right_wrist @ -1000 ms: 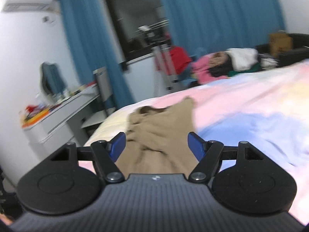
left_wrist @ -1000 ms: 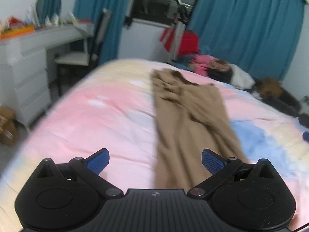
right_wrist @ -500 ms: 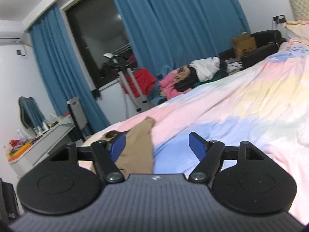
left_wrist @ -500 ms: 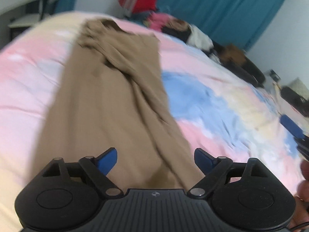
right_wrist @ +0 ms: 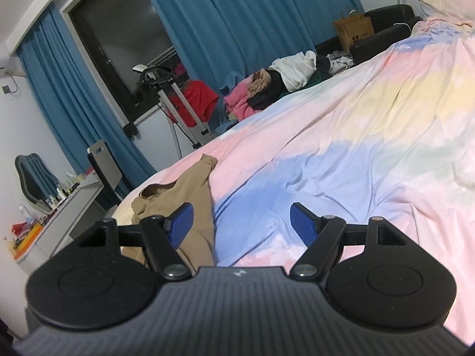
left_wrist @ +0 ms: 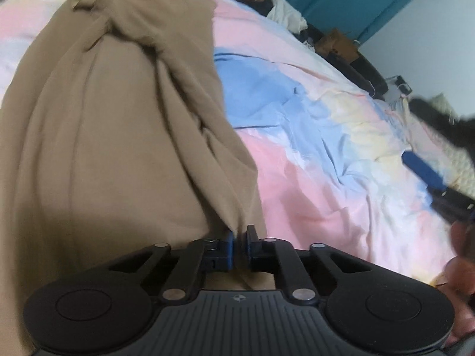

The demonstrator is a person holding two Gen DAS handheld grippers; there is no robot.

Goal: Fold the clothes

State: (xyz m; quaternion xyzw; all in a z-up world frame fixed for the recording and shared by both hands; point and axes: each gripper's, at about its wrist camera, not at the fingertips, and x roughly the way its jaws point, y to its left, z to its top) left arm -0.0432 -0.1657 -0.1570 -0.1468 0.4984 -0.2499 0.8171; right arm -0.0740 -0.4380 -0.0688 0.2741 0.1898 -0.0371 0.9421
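Observation:
Tan trousers [left_wrist: 98,136] lie lengthwise on the pastel bedspread [left_wrist: 311,148], wrinkled along their right side. My left gripper [left_wrist: 239,244] is shut on the near right edge of the trousers, and a fold of tan cloth is pinched between its blue pads. In the right wrist view the same trousers [right_wrist: 190,198] lie at the left. My right gripper [right_wrist: 241,221] hangs open over the blue patch of the bedspread [right_wrist: 341,160], nothing between its fingers. In the left wrist view the right gripper's blue pad [left_wrist: 423,170] shows at the far right edge.
A heap of clothes [right_wrist: 279,86] lies past the bed's far edge by the blue curtains [right_wrist: 252,20]. A tripod [right_wrist: 178,101], a chair [right_wrist: 104,166] and a white dresser [right_wrist: 62,216] stand at the left. A paper bag [right_wrist: 353,29] sits on a dark sofa [right_wrist: 383,38].
My left gripper dropped down to the near edge of the trousers and shut on the cloth. My right gripper swung right and lower, off the trousers and over the bedspread, still open.

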